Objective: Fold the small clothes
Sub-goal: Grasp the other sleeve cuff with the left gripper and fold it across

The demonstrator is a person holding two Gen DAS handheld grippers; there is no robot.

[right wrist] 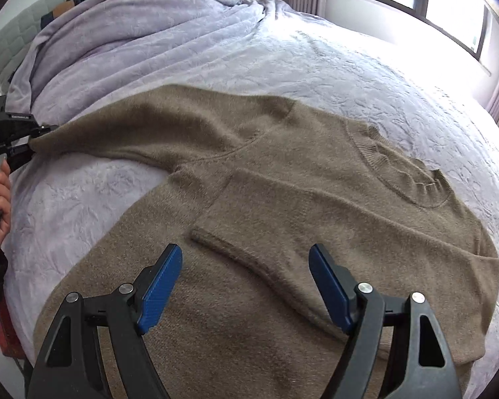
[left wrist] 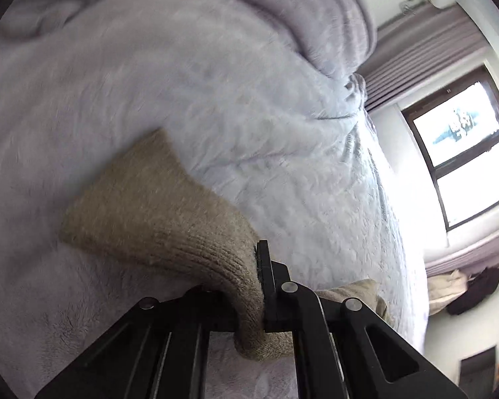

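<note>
While left hand-held gripper [left wrist: 261, 286] clamps ribbed cuff [left wrist: 196, 252], right hand-held gripper [right wrist: 246, 286] gapes over fuzzy sweater [right wrist: 282, 206].

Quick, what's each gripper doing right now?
Left gripper: shut on the brown knitted sweater's sleeve cuff.
Right gripper: open, empty, above the sweater's body.

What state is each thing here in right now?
Brown knitted sweater: spread on the bed, one sleeve folded across its front, the other stretched sideways.
Left gripper: shut on the stretched sleeve's cuff.
Right gripper: open, above the sweater.
Lilac bedspread: rumpled.
</note>
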